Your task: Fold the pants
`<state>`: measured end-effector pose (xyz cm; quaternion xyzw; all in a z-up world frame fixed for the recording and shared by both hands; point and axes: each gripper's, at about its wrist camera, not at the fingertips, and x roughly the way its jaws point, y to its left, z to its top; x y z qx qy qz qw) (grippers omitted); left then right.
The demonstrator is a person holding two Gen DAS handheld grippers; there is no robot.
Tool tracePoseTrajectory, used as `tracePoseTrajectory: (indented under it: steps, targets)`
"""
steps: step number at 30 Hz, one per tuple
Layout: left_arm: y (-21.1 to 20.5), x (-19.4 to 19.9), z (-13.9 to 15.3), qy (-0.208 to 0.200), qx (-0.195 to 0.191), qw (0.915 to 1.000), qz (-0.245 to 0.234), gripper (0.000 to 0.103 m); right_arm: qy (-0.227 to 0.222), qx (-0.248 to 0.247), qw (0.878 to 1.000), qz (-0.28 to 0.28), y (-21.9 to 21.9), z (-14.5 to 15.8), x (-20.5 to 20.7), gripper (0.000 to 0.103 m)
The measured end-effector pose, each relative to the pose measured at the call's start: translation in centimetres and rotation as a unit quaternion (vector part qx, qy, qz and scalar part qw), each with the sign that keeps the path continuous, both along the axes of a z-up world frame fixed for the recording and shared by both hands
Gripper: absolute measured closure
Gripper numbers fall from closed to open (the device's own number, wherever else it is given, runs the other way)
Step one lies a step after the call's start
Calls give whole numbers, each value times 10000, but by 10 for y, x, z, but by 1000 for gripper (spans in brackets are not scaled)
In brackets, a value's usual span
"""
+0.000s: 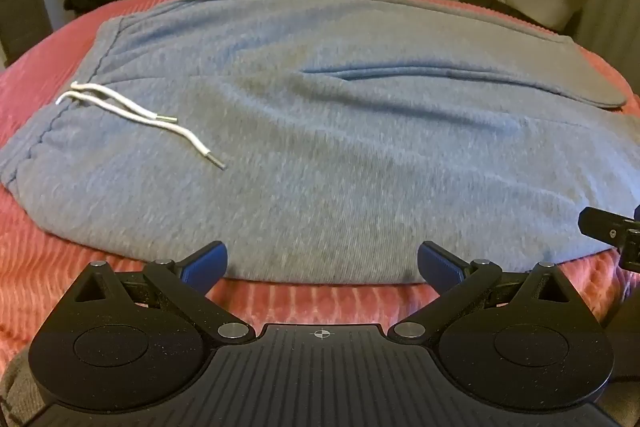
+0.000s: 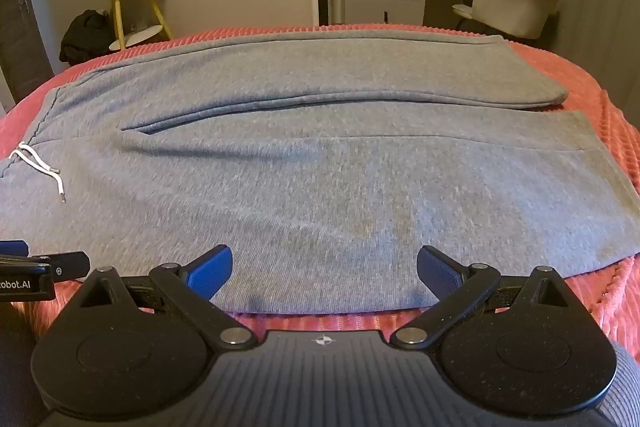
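Left wrist view shows both grippers, left gripper point(image 1: 322, 263) and right gripper point(image 2: 324, 267), spread wide at the near edge of the pants point(image 1: 340, 147), so each should pinch just ahead, catching both fabric layers.

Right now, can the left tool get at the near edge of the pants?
Probably yes. The left tool is open, its jaws spread on either side of the near edge of the grey pants, which lie flat on the red bedspread. Nothing sits between them.
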<state>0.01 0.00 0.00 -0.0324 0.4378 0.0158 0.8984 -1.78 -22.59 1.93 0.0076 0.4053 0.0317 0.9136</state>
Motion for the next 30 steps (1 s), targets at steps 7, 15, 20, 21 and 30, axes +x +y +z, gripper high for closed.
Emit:
tracePoseTrajectory:
  steps: [7, 15, 20, 21, 30]
  targets:
    - [0, -1, -2, 1, -34, 10000, 27, 0, -12, 11, 10000, -7, 0, -1, -2, 4]
    - [1, 0, -3, 41, -36, 10000, 11, 0, 1, 44, 10000, -8, -2, -3, -1, 4]
    - [1, -1, -4, 50, -56, 10000, 9, 0, 0, 50, 10000, -10, -2, -4, -2, 4]
    - [1, -1, -4, 55, -60, 10000, 12, 0, 4, 51, 10000, -10, -2, -4, -2, 4]
    - [2, 0, -5, 100, -124, 9999, 38, 0, 9, 51, 10000, -17, -4, 0, -2, 4]
